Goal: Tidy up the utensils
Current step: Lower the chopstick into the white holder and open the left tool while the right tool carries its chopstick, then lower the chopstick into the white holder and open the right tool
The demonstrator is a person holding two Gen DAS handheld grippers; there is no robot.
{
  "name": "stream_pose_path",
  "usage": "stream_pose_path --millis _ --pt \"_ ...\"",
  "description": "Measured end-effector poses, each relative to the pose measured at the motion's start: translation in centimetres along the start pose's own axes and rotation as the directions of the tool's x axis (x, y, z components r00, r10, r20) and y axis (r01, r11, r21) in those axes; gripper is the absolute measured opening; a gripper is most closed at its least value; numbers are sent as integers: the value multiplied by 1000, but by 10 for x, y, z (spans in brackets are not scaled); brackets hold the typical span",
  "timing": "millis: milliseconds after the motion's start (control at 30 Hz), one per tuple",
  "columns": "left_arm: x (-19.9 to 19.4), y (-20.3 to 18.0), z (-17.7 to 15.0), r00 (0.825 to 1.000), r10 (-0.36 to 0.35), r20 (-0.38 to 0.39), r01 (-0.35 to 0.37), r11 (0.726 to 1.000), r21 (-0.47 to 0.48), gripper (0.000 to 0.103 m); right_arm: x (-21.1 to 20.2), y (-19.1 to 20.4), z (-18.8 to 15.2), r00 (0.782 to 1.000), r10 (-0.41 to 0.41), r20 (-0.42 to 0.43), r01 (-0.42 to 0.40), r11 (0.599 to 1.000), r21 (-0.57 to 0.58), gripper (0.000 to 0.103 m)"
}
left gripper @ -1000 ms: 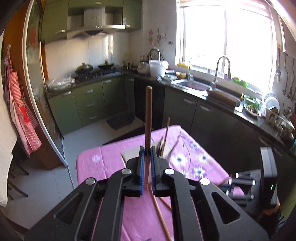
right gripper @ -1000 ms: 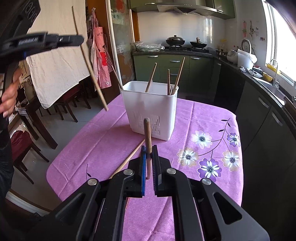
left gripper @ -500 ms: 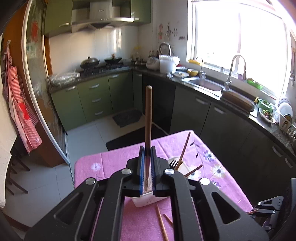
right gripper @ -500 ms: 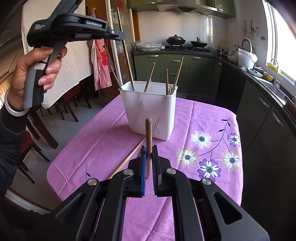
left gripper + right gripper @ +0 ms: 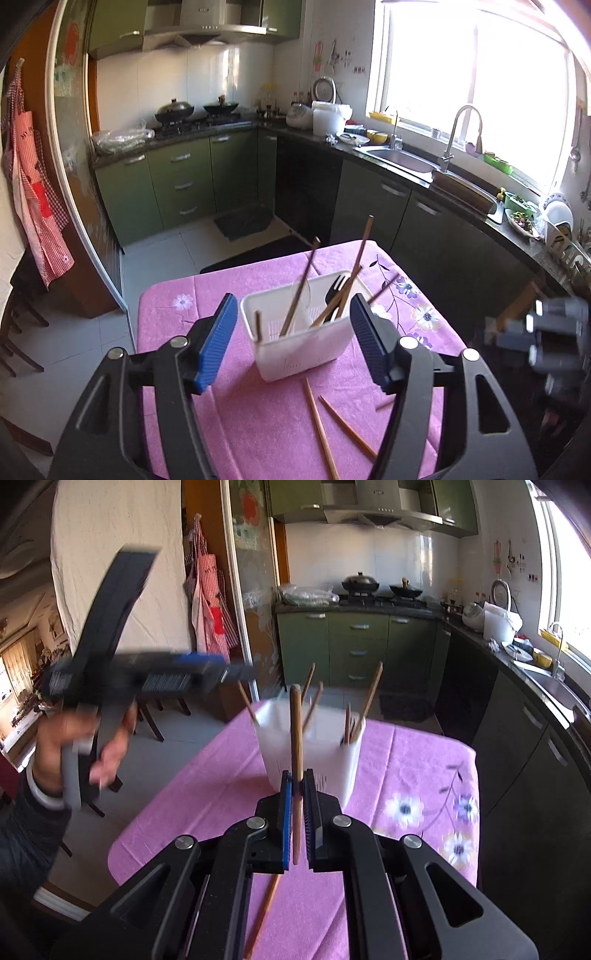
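Note:
A white utensil holder (image 5: 303, 343) stands on the pink flowered tablecloth (image 5: 258, 417). It holds several wooden chopsticks (image 5: 301, 291) and a black fork (image 5: 334, 291). My left gripper (image 5: 291, 336) is open and empty, its jaws wide apart above and in front of the holder. Two loose chopsticks (image 5: 321, 432) lie on the cloth in front of the holder. My right gripper (image 5: 297, 801) is shut on a wooden chopstick (image 5: 295, 746), held upright in front of the holder (image 5: 310, 746). The left gripper shows blurred at the left of the right wrist view (image 5: 155, 672).
Green kitchen cabinets (image 5: 177, 181) and a counter with a sink (image 5: 402, 157) run behind the table. The right gripper is a blur at the table's right edge (image 5: 546, 332). One chopstick (image 5: 264, 912) lies on the cloth under the right gripper. Chairs (image 5: 159, 709) stand left of the table.
My left gripper has opened and let its chopstick drop into the holder. My right gripper has moved closer to the holder with its chopstick still held.

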State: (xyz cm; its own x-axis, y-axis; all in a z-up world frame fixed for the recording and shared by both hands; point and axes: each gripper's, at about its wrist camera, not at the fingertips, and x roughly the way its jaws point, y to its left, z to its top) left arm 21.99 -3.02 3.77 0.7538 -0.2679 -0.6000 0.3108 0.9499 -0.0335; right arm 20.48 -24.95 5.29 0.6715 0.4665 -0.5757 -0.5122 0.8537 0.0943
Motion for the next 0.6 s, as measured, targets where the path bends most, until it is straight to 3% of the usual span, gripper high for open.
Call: stream_pose_path --millis 67,100,233,367,600 --pt "-14 -1 -16 1000 -5 10 5 1000 1 81 -6 0 22 999 -2 37 2 1000 1 7" --pt "-21 0 -27 1000 -5 18 5 1000 -7 83 -10 -1 34 998 -4 64 3 1000 4 7" --pt "-36 2 -67 1000 0 11 1 1000 -12 83 -20 -4 76 989 -13 151 10 1000 20 7" --pt "-36 11 -103 998 -25 -51 23 999 -49 84 -17 -11 107 980 -48 193 39 998 51 7" --pt "-24 19 -134 992 -37 -125 28 997 -69 84 18 -21 121 984 -113 137 104 992 68 7"
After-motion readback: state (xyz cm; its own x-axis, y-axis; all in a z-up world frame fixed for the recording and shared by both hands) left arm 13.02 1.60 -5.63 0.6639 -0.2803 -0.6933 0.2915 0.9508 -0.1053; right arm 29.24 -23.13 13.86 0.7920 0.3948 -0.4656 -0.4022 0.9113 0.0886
